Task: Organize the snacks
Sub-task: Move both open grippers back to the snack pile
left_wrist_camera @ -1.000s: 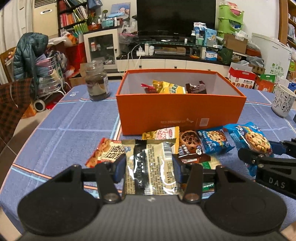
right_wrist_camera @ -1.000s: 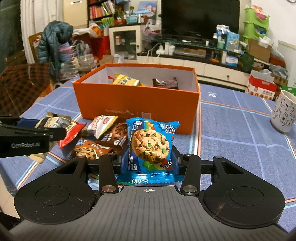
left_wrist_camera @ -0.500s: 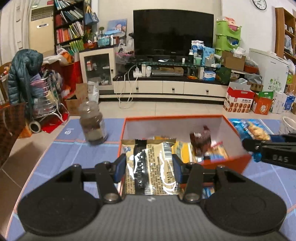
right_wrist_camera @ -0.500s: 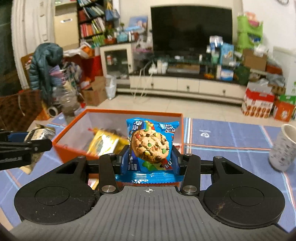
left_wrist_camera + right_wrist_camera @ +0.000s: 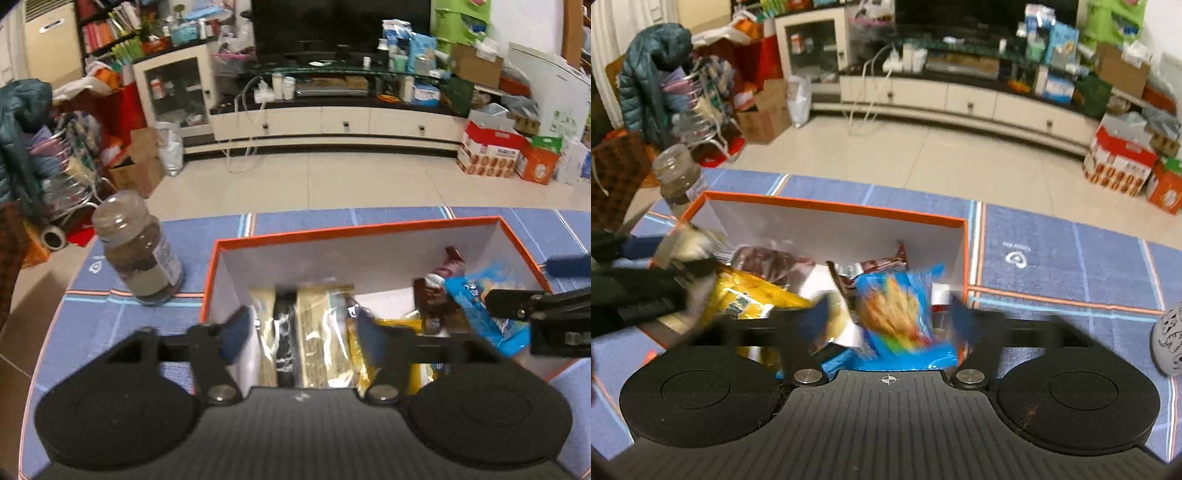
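Seen from the left wrist only: the orange box (image 5: 369, 230) taken from its left end, with a brown jar (image 5: 138, 254) standing upright just beside that end on the blue tablecloth (image 5: 207, 229), and the beige snack packet (image 5: 306, 332) lying lengthwise inside the box near its left wall. Also there, at the right edge, the right gripper (image 5: 535, 291) side-on over the box's right end with the blue cookie packet (image 5: 484, 314) hanging blurred just by its tips. Seen from the right wrist only: a patterned white mug (image 5: 1169, 339) at the right edge of the tablecloth (image 5: 1071, 258), well apart from the box (image 5: 849, 206), plus a yellow packet (image 5: 753, 295) and brown wrappers (image 5: 775, 262) heaped inside. Left gripper (image 5: 299, 328) over the box's left end, jaws just sprung wide, beige packet between the blue pads (image 5: 234, 330) but touched by neither, so released. Right gripper (image 5: 886, 317) likewise spread, jaws just opened, the blue cookie packet (image 5: 897, 317) blurred and tilted in the gap between the fingers (image 5: 964, 317), clear of both and above the pile at the box's right end; grip let go. Left gripper (image 5: 646, 284) in the right view crossing the left edge, a blurred pale wrapper at its tips
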A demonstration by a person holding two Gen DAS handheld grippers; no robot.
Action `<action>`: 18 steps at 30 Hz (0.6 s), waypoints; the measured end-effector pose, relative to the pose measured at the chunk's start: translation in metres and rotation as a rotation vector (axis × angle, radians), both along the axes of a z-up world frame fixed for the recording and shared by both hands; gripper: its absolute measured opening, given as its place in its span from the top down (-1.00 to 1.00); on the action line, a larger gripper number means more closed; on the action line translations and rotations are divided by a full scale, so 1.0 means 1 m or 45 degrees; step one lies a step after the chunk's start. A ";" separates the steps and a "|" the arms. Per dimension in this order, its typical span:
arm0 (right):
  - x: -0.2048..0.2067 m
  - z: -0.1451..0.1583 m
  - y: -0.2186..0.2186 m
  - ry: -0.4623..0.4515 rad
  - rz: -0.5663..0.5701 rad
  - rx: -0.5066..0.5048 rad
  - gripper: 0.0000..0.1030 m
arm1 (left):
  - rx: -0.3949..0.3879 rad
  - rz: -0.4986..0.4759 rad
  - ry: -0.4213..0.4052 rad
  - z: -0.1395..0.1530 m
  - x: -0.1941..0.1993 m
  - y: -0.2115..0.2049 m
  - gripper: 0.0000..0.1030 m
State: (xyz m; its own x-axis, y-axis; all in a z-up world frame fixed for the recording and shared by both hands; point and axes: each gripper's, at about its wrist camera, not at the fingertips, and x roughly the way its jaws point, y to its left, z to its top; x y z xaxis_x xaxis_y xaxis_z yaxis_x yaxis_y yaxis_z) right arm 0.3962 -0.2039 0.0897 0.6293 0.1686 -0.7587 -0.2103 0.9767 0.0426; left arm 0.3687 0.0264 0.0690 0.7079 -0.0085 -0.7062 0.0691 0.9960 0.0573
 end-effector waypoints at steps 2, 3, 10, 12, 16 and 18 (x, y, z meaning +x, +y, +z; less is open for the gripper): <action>-0.007 0.014 -0.002 -0.065 -0.006 -0.002 -0.67 | 0.002 0.011 -0.046 0.007 -0.007 0.002 -0.85; -0.011 0.020 -0.002 -0.083 -0.013 0.004 -0.68 | -0.007 0.017 -0.069 0.012 -0.011 0.004 -0.90; -0.111 0.041 -0.025 -0.165 -0.030 0.109 -0.86 | -0.179 -0.020 -0.209 0.036 -0.100 0.050 -0.99; -0.147 0.022 -0.034 -0.146 -0.073 0.117 -0.86 | -0.207 0.033 -0.223 0.028 -0.130 0.070 -0.99; -0.178 -0.032 -0.028 -0.011 -0.240 -0.184 -0.85 | -0.219 0.154 -0.176 0.002 -0.169 0.095 -0.99; -0.174 -0.037 -0.021 0.070 -0.299 -0.286 -0.63 | -0.203 0.166 -0.169 -0.009 -0.179 0.101 -0.99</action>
